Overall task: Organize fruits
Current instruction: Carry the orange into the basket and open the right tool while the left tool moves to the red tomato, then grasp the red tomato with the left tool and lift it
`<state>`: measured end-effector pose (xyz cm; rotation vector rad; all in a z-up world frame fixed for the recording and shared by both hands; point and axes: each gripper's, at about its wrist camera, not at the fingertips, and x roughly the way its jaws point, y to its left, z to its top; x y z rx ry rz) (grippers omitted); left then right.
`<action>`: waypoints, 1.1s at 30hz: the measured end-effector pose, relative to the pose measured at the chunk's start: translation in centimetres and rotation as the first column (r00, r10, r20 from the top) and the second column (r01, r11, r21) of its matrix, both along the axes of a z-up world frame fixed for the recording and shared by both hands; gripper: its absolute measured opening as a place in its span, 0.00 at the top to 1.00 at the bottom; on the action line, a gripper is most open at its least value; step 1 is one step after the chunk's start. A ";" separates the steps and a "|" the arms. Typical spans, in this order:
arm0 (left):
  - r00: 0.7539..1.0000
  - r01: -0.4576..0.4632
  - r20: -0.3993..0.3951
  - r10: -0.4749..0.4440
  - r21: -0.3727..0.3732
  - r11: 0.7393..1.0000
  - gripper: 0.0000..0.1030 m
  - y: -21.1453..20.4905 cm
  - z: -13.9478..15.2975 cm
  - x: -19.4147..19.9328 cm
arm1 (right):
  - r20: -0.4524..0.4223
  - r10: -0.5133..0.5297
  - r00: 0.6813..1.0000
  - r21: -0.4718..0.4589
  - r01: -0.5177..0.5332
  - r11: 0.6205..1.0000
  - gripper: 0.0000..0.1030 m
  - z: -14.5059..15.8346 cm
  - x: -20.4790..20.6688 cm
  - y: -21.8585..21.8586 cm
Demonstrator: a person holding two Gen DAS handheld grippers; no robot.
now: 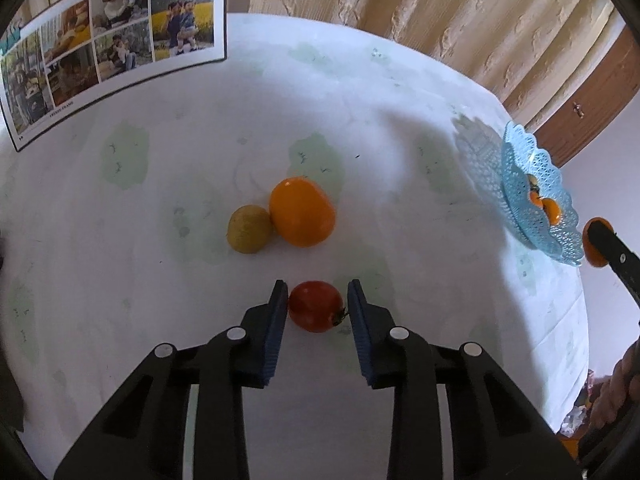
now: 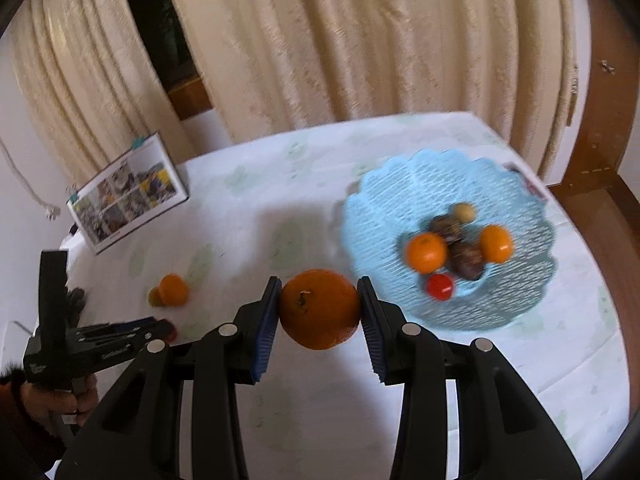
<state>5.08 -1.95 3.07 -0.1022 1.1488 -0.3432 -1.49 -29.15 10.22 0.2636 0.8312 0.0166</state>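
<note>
My left gripper (image 1: 317,294) is open around a red tomato (image 1: 316,306) that lies on the white tablecloth; the left pad touches it, the right pad stands just beside it. Beyond it lie an orange fruit (image 1: 301,212) and a brownish-green kiwi (image 1: 249,229), touching each other. My right gripper (image 2: 319,300) is shut on an orange (image 2: 319,309) and holds it above the table, left of the blue lace fruit basket (image 2: 516,300). The basket holds two oranges, a small red tomato (image 2: 439,286), dark fruits and a small yellowish one.
A photo-collage board (image 1: 108,44) stands at the table's far left; it also shows in the right wrist view (image 2: 128,192). Cream curtains hang behind the table. A wooden frame (image 2: 612,120) stands at the right. The blue basket (image 1: 520,184) sits near the table's right edge.
</note>
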 end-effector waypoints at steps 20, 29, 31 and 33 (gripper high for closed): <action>0.996 -0.085 0.045 0.082 0.051 0.995 0.72 -1.7 1.4 -2.0 | -0.009 -0.171 0.985 -0.072 0.170 0.983 0.57 -2.3 0.1 -12.1; 0.988 -0.149 0.050 0.145 0.094 0.984 0.63 -1.8 0.0 -1.6 | 0.025 -0.172 0.985 -0.060 0.173 0.983 0.36 -1.5 -1.2 -13.5; 0.988 -0.154 0.044 0.150 0.101 0.983 0.63 -1.8 -0.5 -1.5 | 0.026 -0.171 0.985 -0.052 0.172 0.984 0.36 -1.4 -1.6 -13.8; 0.987 -0.156 0.040 0.153 0.108 0.982 0.64 -1.9 -0.9 -1.5 | 0.029 -0.167 0.985 -0.049 0.169 0.984 0.36 -1.2 -1.9 -13.9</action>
